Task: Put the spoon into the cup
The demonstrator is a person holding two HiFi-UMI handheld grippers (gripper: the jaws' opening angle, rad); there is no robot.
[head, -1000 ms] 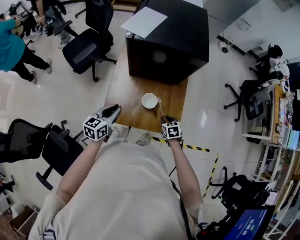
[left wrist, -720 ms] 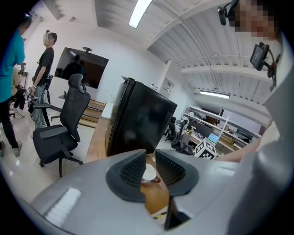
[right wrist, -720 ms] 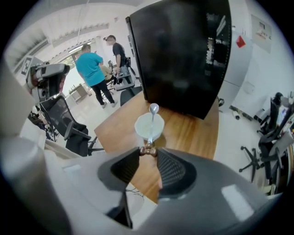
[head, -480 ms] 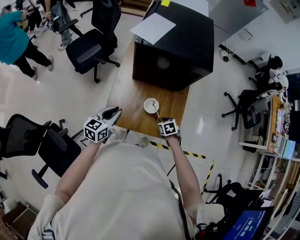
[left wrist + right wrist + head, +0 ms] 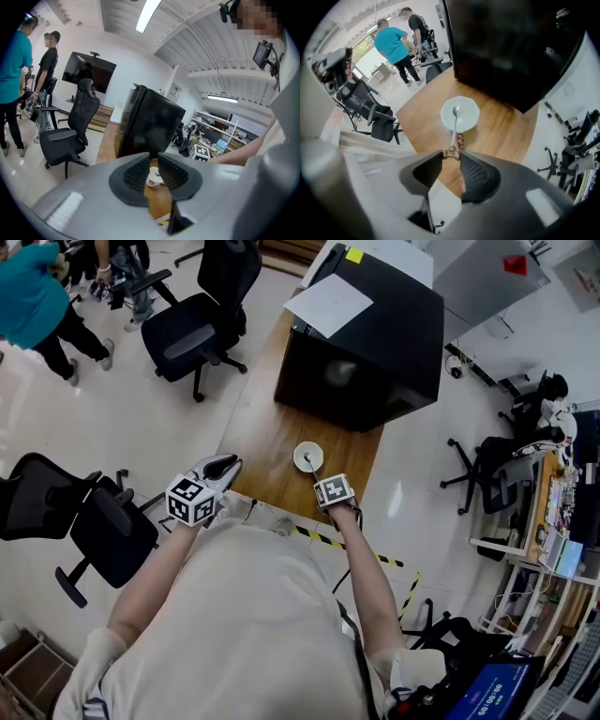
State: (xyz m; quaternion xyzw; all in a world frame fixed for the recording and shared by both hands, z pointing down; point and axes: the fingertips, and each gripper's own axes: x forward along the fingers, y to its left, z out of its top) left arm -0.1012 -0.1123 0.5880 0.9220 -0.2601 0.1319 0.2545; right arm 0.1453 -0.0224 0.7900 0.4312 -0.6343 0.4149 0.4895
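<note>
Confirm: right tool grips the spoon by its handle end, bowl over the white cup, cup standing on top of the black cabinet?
One error. The cup stands on the wooden table in front of the black cabinet, not on top of it, as the right gripper view shows. The rest holds: the right tool grips the spoon by its handle end, bowl over the cup.

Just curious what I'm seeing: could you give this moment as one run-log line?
right tongs: shut on spoon handle | spoon bowl: over cup mouth | left tongs: open, empty
</note>
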